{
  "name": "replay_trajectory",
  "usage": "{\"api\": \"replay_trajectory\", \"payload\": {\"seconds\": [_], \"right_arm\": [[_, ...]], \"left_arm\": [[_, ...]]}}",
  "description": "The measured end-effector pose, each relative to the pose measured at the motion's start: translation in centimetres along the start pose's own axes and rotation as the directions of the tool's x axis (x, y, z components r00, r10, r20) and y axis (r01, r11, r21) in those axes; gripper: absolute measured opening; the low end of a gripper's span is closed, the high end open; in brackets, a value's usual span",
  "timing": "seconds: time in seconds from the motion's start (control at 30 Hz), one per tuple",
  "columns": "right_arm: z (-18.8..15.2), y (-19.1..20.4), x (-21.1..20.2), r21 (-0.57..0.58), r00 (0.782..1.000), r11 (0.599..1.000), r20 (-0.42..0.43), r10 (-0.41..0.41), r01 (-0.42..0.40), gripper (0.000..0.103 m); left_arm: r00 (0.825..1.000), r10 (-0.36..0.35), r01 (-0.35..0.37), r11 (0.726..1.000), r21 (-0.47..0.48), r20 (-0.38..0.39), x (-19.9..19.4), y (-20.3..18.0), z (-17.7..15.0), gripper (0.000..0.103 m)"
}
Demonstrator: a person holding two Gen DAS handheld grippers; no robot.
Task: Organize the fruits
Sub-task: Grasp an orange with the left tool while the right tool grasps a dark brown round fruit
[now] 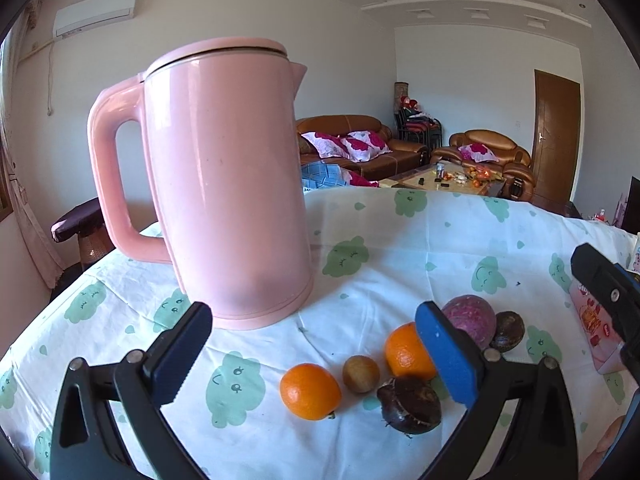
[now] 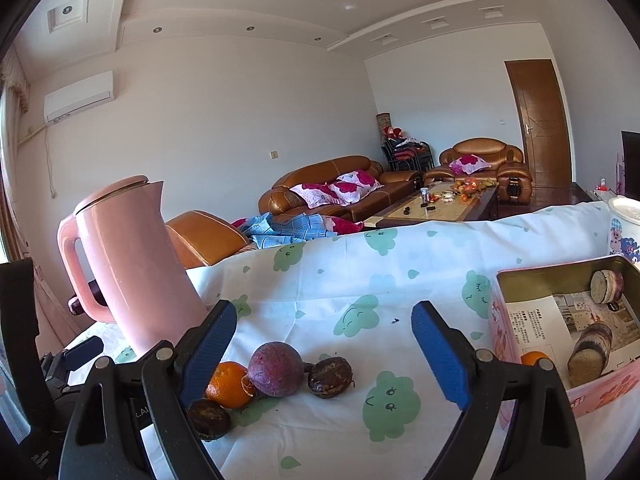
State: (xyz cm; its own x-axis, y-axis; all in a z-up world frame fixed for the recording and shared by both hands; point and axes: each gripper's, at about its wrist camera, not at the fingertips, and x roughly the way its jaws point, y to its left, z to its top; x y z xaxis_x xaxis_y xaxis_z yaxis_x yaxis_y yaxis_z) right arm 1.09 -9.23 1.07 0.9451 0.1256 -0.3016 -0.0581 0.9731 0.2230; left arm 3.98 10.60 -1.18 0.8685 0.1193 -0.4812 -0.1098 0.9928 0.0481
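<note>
light: daylight is coming in from the left, room reading bright
glare: pink kettle is catching soft sheen
shadows: fruit are casting faint ones on the tablecloth
edges: fisheye is bending walls, corners are vignetting black
focus: both views staying sharp

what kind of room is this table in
Most likely a home living room. Brown leather sofas with floral cushions stand around a coffee table, and an air conditioner hangs on the wall. The fruit lies on a table under a cloth printed with green clouds, beside a pink kettle.
</note>
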Motion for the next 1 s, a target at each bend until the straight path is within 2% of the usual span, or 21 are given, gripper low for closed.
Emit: {"api": "replay_trajectory", "payload": {"seconds": [0.13, 0.2, 0.27, 0.37, 0.43, 0.53, 0.63, 0.73, 0.87, 0.93, 0.97, 1.0], "right_arm": [[-0.2, 0.2, -0.3, -0.016, 1.0, 1.0, -0.007, -0.003, 0.003, 0.09], [-0.2, 0.3, -0.3, -0.029, 1.0, 1.0, -0.019, 0.004, -0.004, 0.09], [-0.4, 0.8, 0.0, -0.057, 0.997, 0.997, -0.056, 0.043, -0.047, 0.09], [-0.8, 2.0, 0.7, -0.098, 0.984, 0.987, -0.135, 0.116, -0.129, 0.085], [-1.2, 2.8, 1.6, -0.093, 0.96, 0.974, -0.212, 0.183, -0.206, 0.077], [-2.4, 4.0, 3.2, -0.065, 0.902, 0.951, -0.34, 0.265, -0.304, 0.064], [-3.7, 5.2, 4.7, -0.036, 0.837, 0.928, -0.448, 0.316, -0.37, 0.062], [-4.8, 6.5, 5.9, -0.031, 0.791, 0.919, -0.521, 0.321, -0.393, 0.062], [-5.9, 7.8, 7.7, -0.035, 0.757, 0.931, -0.593, 0.273, -0.363, 0.062], [-5.7, 8.3, 7.8, -0.054, 0.764, 0.931, -0.589, 0.262, -0.361, 0.06], [-5.9, 8.6, 8.0, -0.066, 0.76, 0.93, -0.599, 0.252, -0.361, 0.056], [-5.9, 8.7, 7.8, -0.087, 0.768, 0.932, -0.596, 0.234, -0.351, 0.046]], "left_arm": [[0.999, 0.04, -0.038, 0.999, 0.034, -0.036, 0.8, 0.9, 0.2, 0.103], [0.997, 0.052, -0.053, 0.999, -0.009, -0.057, 1.3, 2.5, 0.4, 0.103], [0.994, 0.079, -0.085, 0.994, -0.073, -0.074, 1.6, 4.5, 0.5, 0.103], [0.993, 0.058, -0.074, 0.986, -0.152, -0.107, 2.1, 7.2, 0.5, 0.101], [0.99, 0.064, -0.085, 0.982, -0.169, -0.126, 2.4, 8.2, 0.2, 0.097], [0.984, 0.056, -0.083, 0.984, -0.16, -0.167, 3.0, 8.4, -0.1, 0.095], [0.98, 0.004, -0.029, 0.991, -0.127, -0.197, 3.3, 7.5, -0.4, 0.094], [0.978, -0.016, 0.004, 0.998, -0.062, -0.206, 3.3, 6.2, -0.5, 0.094], [0.978, -0.041, 0.033, 0.999, -0.04, -0.205, 3.1, 5.6, -0.5, 0.094], [0.974, -0.065, 0.057, 0.997, -0.042, -0.217, 3.1, 5.5, -0.5, 0.094], [0.971, -0.079, 0.071, 0.997, -0.042, -0.226, 3.2, 5.5, -0.6, 0.094], [0.967, -0.098, 0.091, 0.995, -0.04, -0.235, 3.2, 5.3, -0.6, 0.094]]}}
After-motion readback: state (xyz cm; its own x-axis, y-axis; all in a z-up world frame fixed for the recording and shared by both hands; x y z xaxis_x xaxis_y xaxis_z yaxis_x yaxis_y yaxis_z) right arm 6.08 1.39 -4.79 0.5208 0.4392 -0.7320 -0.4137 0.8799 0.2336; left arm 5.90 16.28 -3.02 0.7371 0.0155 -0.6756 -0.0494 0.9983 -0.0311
